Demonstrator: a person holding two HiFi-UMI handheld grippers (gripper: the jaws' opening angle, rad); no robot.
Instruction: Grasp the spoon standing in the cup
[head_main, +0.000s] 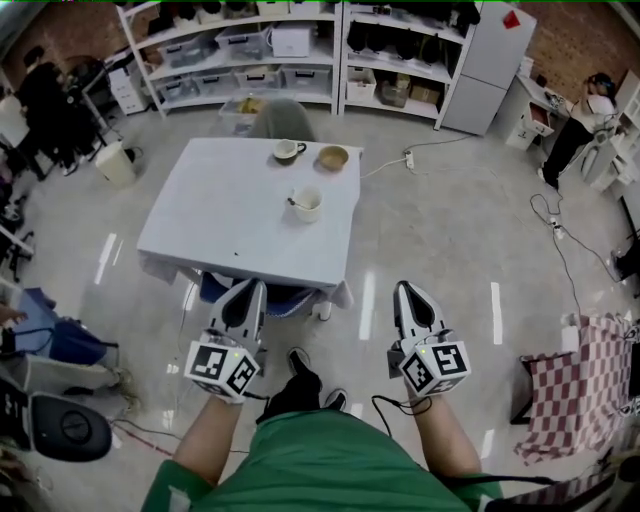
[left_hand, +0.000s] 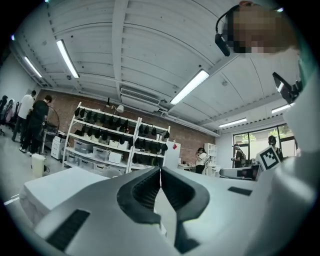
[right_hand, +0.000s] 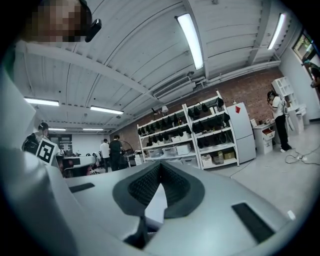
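Note:
A white cup (head_main: 308, 207) stands on the white table (head_main: 220, 220), right of its middle, and a dark-handled spoon (head_main: 295, 203) leans out of the cup to the left. Both grippers hang well short of the table, over the floor close to my body. In the head view my left gripper (head_main: 252, 288) and right gripper (head_main: 407, 290) point toward the table. The left gripper (left_hand: 160, 172) has its tips pressed together with nothing between them. The right gripper (right_hand: 160, 167) is likewise shut and empty. Neither gripper view shows the cup.
A second cup (head_main: 289, 150) and a tan bowl (head_main: 333, 157) sit at the table's far edge. A blue seat (head_main: 270, 297) is tucked under the near edge. Shelving (head_main: 290, 50) lines the back wall. A checkered cloth (head_main: 580, 385) is at right, and a cable (head_main: 560, 240) lies on the floor.

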